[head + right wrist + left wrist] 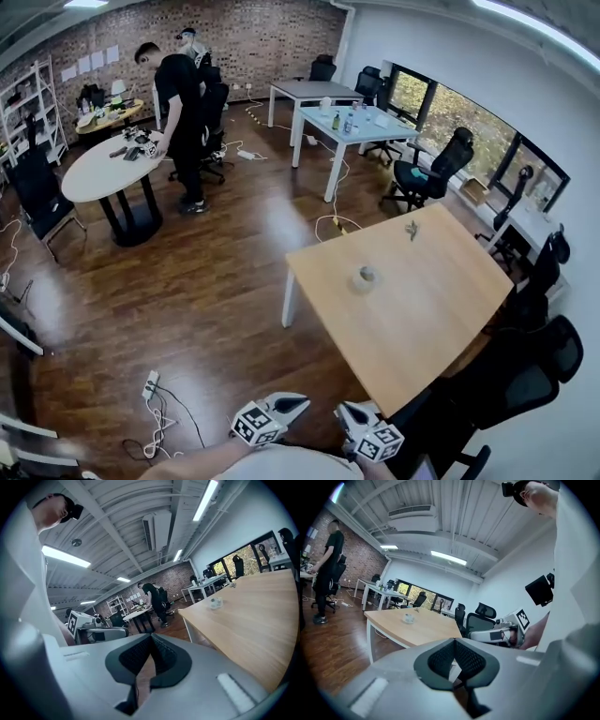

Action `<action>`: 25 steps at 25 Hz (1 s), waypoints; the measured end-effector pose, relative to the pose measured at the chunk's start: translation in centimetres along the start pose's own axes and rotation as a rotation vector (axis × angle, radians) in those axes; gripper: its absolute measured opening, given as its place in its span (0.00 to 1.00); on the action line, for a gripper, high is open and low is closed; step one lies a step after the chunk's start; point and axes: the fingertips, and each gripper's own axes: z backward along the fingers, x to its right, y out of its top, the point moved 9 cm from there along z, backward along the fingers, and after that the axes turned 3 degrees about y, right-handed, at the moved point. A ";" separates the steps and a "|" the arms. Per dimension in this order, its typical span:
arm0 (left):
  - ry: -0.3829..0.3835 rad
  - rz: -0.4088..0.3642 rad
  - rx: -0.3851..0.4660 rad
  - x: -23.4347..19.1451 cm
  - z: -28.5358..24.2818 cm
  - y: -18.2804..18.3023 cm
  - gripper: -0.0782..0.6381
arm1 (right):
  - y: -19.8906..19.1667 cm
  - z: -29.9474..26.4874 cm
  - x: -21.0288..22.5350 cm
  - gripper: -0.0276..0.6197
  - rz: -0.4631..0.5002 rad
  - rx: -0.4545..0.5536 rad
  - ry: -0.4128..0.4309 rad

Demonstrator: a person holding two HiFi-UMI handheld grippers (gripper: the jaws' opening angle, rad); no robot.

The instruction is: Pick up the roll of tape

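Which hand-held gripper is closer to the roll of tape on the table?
Right, slightly. The right hand-held gripper is by the table's near corner, straight below the roll of tape in the head view. The left hand-held gripper is over the floor, farther left.

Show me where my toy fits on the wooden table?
The light wooden table is mostly bare: the whole stretch from the pale roll of tape to the near corner, and right of the tape. Black office chairs crowd its right side.
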 end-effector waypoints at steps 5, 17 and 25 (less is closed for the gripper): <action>0.013 0.020 -0.006 -3.0 1.0 0.1 0.12 | 0.8 -1.9 -0.2 0.05 -0.006 0.003 -0.021; 0.052 0.036 -0.073 -5.9 -0.6 0.1 0.12 | 2.5 -4.3 2.8 0.05 -0.027 0.015 -0.062; 0.130 -0.009 -0.078 -11.5 -3.6 2.8 0.12 | 6.2 -9.7 8.2 0.05 -0.004 0.049 0.010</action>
